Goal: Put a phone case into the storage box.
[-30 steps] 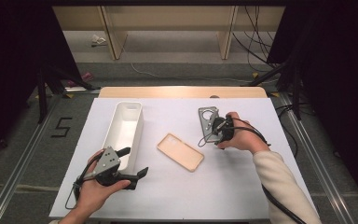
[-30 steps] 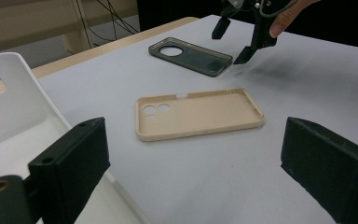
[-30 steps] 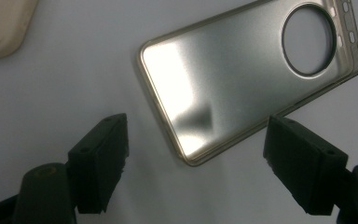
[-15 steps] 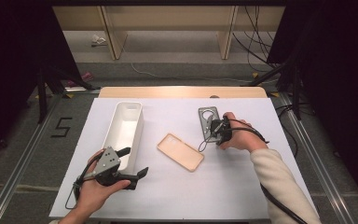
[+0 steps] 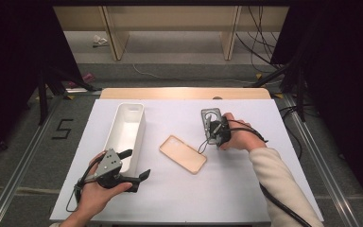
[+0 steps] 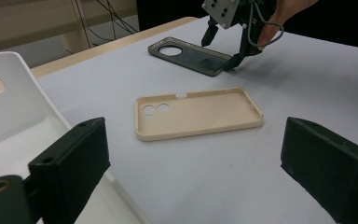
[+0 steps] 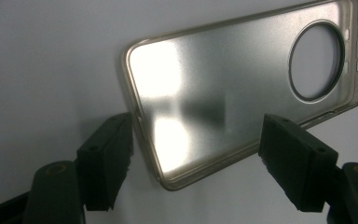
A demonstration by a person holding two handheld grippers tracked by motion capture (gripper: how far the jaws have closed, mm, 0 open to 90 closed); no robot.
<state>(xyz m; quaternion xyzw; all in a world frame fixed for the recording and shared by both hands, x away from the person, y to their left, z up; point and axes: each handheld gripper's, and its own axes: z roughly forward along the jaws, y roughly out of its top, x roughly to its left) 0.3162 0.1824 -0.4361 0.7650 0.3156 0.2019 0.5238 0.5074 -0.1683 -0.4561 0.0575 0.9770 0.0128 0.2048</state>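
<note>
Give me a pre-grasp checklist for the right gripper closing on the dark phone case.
1. Dark phone case lies flat on the table: ok.
2. Right gripper straddles the case's near end, jaws on either side, just been closing: ok.
3. Pads pressing on the case edges: not ok, gaps on both sides.
4. Beige phone case lies apart from the dark one: ok.
5. Left gripper open, holding nothing: ok.
6. White bin ready to receive: cannot tell; its inside shows partly.

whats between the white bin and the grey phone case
The beige phone case lies open side up between the white bin and grey phone case, in the high view.
</note>
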